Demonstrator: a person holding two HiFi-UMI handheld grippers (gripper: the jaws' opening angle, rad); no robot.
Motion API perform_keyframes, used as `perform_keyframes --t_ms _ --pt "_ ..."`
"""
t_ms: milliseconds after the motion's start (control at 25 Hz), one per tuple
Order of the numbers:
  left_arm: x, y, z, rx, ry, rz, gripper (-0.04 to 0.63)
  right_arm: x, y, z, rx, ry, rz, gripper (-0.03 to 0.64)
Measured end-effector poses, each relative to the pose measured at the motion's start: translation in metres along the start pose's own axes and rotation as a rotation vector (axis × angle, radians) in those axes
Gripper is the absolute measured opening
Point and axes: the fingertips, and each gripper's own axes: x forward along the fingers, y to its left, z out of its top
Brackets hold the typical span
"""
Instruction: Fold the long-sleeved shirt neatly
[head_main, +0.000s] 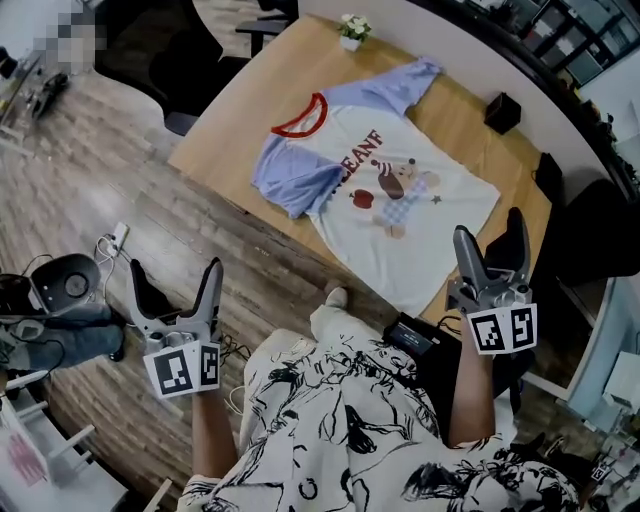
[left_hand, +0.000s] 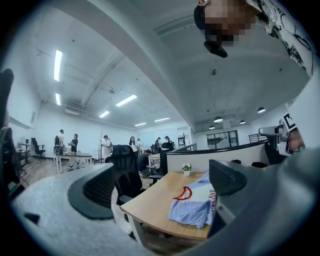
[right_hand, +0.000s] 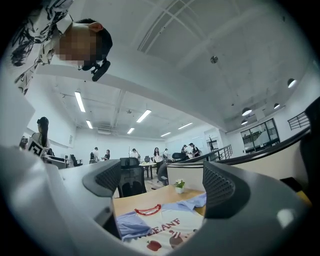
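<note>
Head view: shirt (head_main: 385, 180) lies flat, front up, on table (head_main: 250, 110), at 1 o'clock from frame centre. Neither gripper touches it.

Left gripper (head_main: 175, 268) is at 8 o'clock, over the floor and well apart from the table. Its jaws are wide and hold nothing. Right gripper (head_main: 490, 225) is at 3 o'clock, near the hem corner, jaws also wide and empty. Both gripper views show the shirt (left_hand: 192, 207) (right_hand: 165, 227) only far off, beyond the gap between the jaws.

Progress: judged at the very start.
- Body is spread out and the hem is not turned.
- Sleeve at 12 o'clock stretches out flat past the collar.
- Sleeve at 9 o'clock is doubled over onto the chest. Cannot tell if that is a fold or just bunching.
- Left to do: both sleeves in, sides in, hem up to the collar.

Materials:
- Shirt looks like soft, limp knit, so it will likely drape and wrinkle. White body, pale blue sleeves, red ribbed round collar, bear print with red letters.
- Table is smooth and wood-look with a curved edge.
- Jaws are grey plastic with dark ribbed pads.
- Small potted plant (head_main: 352, 30) sits at the table's 12 o'clock end, and a black box (head_main: 502, 112) at 2 o'clock. Both are clear of the shirt.
</note>
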Motion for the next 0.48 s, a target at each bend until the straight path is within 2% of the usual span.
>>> perform_keyframes --t_ms 240,480 --pt "0.036 0.003 -0.015 0.006 0.029 -0.039 0.579 0.021 -0.005 -0.013 0.004 0.022 -0.012 0.505" --pt "0.103 0.004 -0.021 -0.019 0.02 -0.167 0.578 0.024 -0.012 -0.008 -0.048 0.007 -0.148 0.505"
